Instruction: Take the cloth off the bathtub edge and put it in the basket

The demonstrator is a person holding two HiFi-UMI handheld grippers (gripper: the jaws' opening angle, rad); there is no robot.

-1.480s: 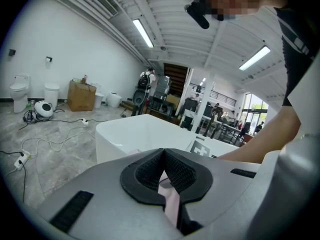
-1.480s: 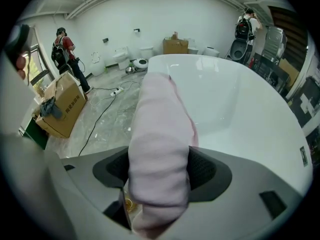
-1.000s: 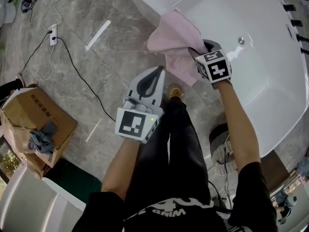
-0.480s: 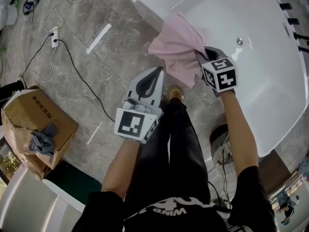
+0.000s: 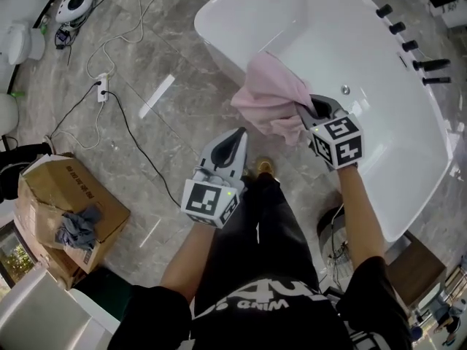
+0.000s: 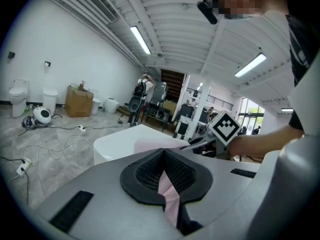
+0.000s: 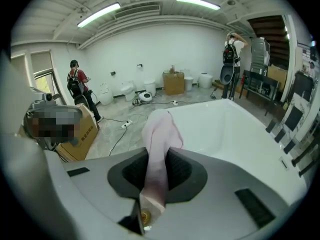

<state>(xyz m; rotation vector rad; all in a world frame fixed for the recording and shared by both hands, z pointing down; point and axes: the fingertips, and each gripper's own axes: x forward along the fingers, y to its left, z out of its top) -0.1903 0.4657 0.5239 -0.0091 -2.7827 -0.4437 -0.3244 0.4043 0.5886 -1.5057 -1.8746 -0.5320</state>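
A pink cloth (image 5: pixel 271 97) hangs bunched above the rim of the white bathtub (image 5: pixel 211 39). My right gripper (image 5: pixel 302 112) is shut on one end of it. Its jaws have just been closing, and in the right gripper view the cloth (image 7: pixel 159 134) runs up between them (image 7: pixel 156 153). My left gripper (image 5: pixel 239 133) hovers over the floor left of the cloth, tips together and nothing in its grip. In the left gripper view, the cloth (image 6: pixel 150 145) shows beyond its closed tips (image 6: pixel 162 151). An open cardboard box (image 5: pixel 51 188) with a grey rag (image 5: pixel 79 227) stands at the lower left.
A power strip and cables (image 5: pixel 102 86) trail over the marble floor left of the tub. Black taps (image 5: pixel 408 46) stick out at the tub's far end. White fixtures (image 5: pixel 73 6) stand at the top left. A person (image 7: pixel 77 84) stands far back in the room.
The right gripper has risen with the cloth, which no longer drapes over the tub edge. The left gripper has also come up a little. The head view now shows more of the room.
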